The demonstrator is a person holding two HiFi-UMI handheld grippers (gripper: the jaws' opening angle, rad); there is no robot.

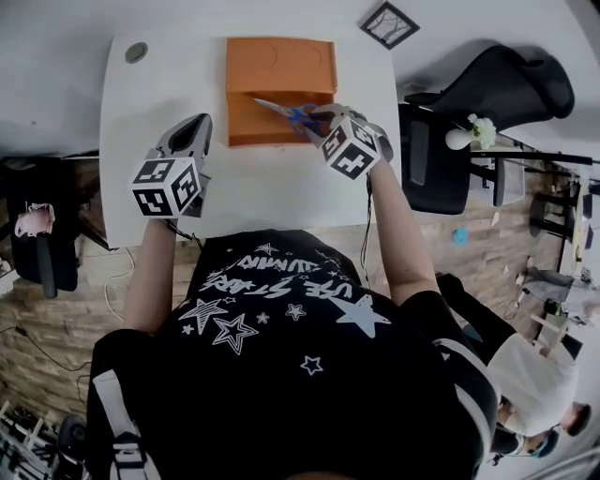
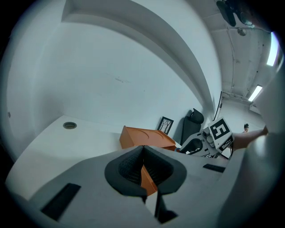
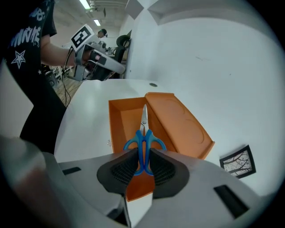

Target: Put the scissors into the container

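An orange container (image 1: pixel 246 124) stands open on the white table (image 1: pixel 169 84), its lid (image 1: pixel 279 64) folded back behind it. Blue-handled scissors (image 1: pixel 286 112) hang just above its tray, blades pointing left. My right gripper (image 1: pixel 316 118) is shut on the handles. In the right gripper view the scissors (image 3: pixel 143 133) point straight out from between the pads of the right gripper (image 3: pixel 142 156), over the tray (image 3: pixel 122 124). My left gripper (image 1: pixel 199 127) hovers over the table left of the container, shut and holding nothing. In the left gripper view, this gripper (image 2: pixel 142 149) faces the container (image 2: pixel 144 137).
A round cable hole (image 1: pixel 137 52) sits at the table's far left corner. A framed picture (image 1: pixel 389 24) lies at the far right corner. A black office chair (image 1: pixel 497 89) stands right of the table. Another person (image 1: pixel 534 394) is at the lower right.
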